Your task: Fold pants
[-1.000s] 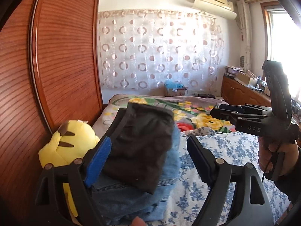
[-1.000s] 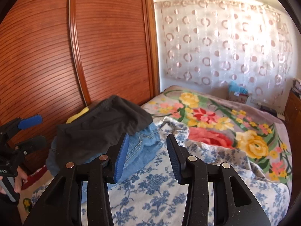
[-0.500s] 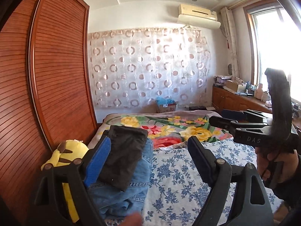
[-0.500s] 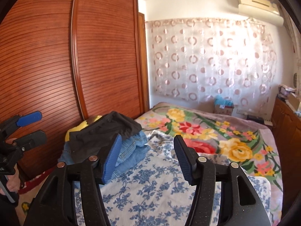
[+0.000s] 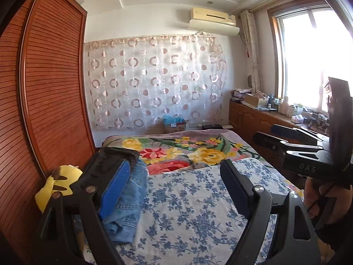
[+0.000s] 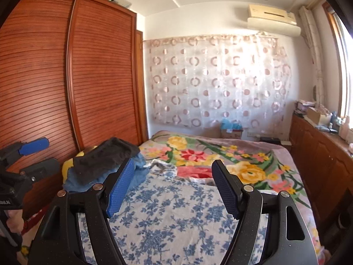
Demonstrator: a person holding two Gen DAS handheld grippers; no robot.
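Observation:
Folded dark pants (image 5: 114,154) lie on top of a stack of folded blue jeans (image 5: 130,201) at the left side of the bed, also in the right wrist view (image 6: 103,156) on the jeans (image 6: 88,180). My left gripper (image 5: 174,190) is open and empty, held back above the blue-flowered sheet (image 5: 189,209), right of the stack. My right gripper (image 6: 172,187) is open and empty above the same sheet (image 6: 167,220). The right gripper shows at the right in the left wrist view (image 5: 268,135); the left gripper shows at the left in the right wrist view (image 6: 36,153).
A yellow plush toy (image 5: 59,183) sits between the stack and the wooden wardrobe (image 5: 44,99). A flowered blanket (image 5: 187,150) covers the far bed. A cluttered wooden cabinet (image 5: 253,117) runs under the window at the right. A curtain (image 5: 154,84) hangs on the back wall.
Both grippers have pulled back and risen away from the stack of folded pants, which now looks smaller and lower. The right gripper's jaws have opened wider. Both stay empty.

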